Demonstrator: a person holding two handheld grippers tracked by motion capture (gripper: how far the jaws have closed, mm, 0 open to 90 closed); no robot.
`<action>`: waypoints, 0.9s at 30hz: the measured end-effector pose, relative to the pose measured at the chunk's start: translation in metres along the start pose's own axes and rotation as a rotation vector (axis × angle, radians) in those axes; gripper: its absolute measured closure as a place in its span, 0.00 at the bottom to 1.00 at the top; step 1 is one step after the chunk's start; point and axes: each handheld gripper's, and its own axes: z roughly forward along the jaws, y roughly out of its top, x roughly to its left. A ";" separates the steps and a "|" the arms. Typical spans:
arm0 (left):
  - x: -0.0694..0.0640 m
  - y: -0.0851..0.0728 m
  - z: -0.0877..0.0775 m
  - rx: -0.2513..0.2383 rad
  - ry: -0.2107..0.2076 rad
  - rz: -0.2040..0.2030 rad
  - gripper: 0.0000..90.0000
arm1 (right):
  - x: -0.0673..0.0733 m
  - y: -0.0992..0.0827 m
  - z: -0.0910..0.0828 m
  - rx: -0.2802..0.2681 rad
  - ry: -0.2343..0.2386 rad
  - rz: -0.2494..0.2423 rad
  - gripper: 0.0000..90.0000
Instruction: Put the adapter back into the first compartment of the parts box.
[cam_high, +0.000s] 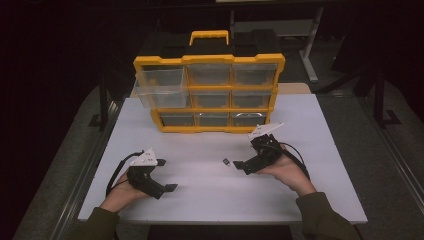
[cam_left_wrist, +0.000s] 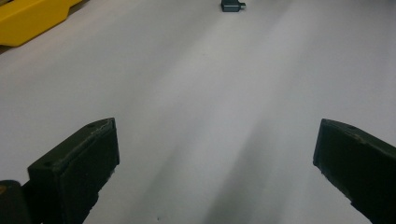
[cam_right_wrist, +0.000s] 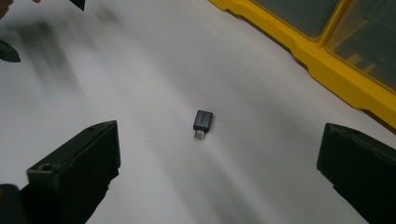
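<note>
A: Landmark: yellow drawer organiser (cam_high: 209, 95), standing at the table's (cam_high: 320, 165) far side, 1 top-left drawer (cam_high: 159, 88) pulled out.

B: Adapter position?

A: Small black adapter (cam_right_wrist: 202, 123) lies flat on the table in front of the organiser, dead ahead of the right gripper (cam_high: 239, 164), between its released jaws. Long axis runs roughly along the gripper's line. Left gripper (cam_high: 170, 187), also released, sits well apart.

B: So right is nearer.

A white table (cam_high: 310, 190) carries a yellow drawer organizer (cam_high: 209, 93) at its far edge. A small dark adapter (cam_high: 226, 162) lies just in front of the organizer.
</note>
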 end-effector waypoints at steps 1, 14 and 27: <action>0.000 0.000 0.000 0.000 0.000 0.000 0.00 | 0.000 0.001 0.000 -0.001 0.001 -0.002 0.00; 0.000 0.000 0.000 -0.001 0.000 0.002 0.00 | 0.002 0.011 0.005 0.006 0.010 -0.009 0.00; 0.000 0.000 0.000 -0.001 -0.001 0.001 0.00 | 0.003 0.020 0.010 0.011 0.019 -0.022 0.00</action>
